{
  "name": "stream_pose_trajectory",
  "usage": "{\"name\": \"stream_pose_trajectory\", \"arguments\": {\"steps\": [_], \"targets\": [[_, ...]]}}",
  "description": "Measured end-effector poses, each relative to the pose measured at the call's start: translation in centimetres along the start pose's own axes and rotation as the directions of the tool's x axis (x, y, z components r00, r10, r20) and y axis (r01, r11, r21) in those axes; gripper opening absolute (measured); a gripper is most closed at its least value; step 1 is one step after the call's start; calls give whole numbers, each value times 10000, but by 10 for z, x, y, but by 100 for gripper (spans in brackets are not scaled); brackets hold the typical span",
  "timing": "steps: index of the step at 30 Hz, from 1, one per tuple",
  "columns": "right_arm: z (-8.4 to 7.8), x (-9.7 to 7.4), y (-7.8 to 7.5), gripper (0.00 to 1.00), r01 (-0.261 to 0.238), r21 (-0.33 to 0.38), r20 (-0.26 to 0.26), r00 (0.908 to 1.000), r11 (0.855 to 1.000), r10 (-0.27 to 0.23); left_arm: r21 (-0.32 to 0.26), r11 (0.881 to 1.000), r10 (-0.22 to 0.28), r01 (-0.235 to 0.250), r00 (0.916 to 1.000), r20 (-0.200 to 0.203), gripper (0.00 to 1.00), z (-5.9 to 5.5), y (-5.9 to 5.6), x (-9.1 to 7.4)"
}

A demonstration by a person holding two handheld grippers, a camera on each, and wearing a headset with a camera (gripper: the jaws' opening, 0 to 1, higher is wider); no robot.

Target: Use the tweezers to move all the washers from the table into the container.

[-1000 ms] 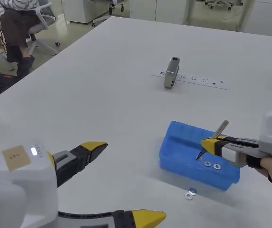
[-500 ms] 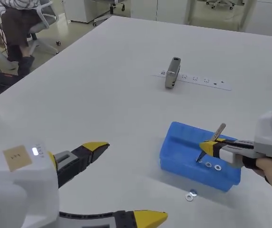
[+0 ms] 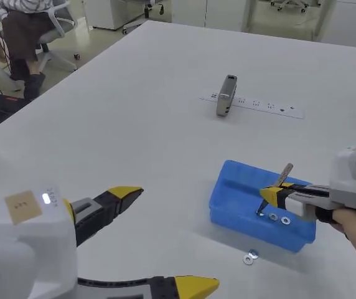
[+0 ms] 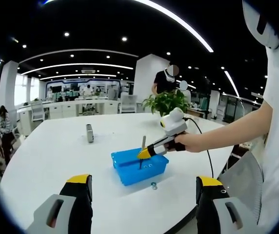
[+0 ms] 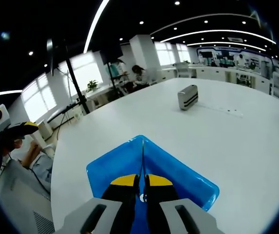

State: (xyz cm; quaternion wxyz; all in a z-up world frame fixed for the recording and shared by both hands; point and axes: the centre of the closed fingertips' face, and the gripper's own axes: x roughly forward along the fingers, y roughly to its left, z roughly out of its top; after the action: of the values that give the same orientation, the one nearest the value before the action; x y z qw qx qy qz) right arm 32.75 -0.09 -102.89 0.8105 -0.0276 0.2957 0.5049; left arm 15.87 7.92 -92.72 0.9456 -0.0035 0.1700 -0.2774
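Nearest the person, the left hand-held gripper (image 3: 162,240) is held low over the counter (image 3: 134,124) with its jaws wide apart and nothing in them; a tan sticker (image 3: 21,205) is seen on its body, writing too small to be read. Just beyond, a small cluster of washers (image 3: 249,256) is left on the counter, just beside the near wall of the blue container (image 3: 228,202); the count cannot be told. Two more washers (image 3: 279,218) are seen inside it. The right hand-held gripper (image 3: 271,193) is clamped on the tweezers (image 3: 284,174), whose long axis is steep, tips down inside the container. The loose cluster lies toward the person from those tips, over the near wall, so the right side is judged much nearer. Farther off, a grey box (image 3: 226,94) is set on a white strip (image 3: 265,106); its marks are unreadable.
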Motion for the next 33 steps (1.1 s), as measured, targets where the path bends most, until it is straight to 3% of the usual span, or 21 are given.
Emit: {"name": "stream_pose_trajectory", "arguments": {"steps": [7, 14, 33], "targets": [[-1, -1, 2, 3, -31, -219, -46, 10000, 9998, 30, -14, 10000, 40, -40, 10000, -20, 89, -1, 1, -1], [-3, -3, 8, 4, -70, -1165, -111, 9999, 9932, 57, -32, 10000, 53, -53, 10000, -3, 90, -1, 1, -1], [14, -27, 24, 4, -103, -2033, 425, 9989, 9791, 193, -22, 10000, 25, -25, 10000, -14, 90, -1, -1, 1]]}}
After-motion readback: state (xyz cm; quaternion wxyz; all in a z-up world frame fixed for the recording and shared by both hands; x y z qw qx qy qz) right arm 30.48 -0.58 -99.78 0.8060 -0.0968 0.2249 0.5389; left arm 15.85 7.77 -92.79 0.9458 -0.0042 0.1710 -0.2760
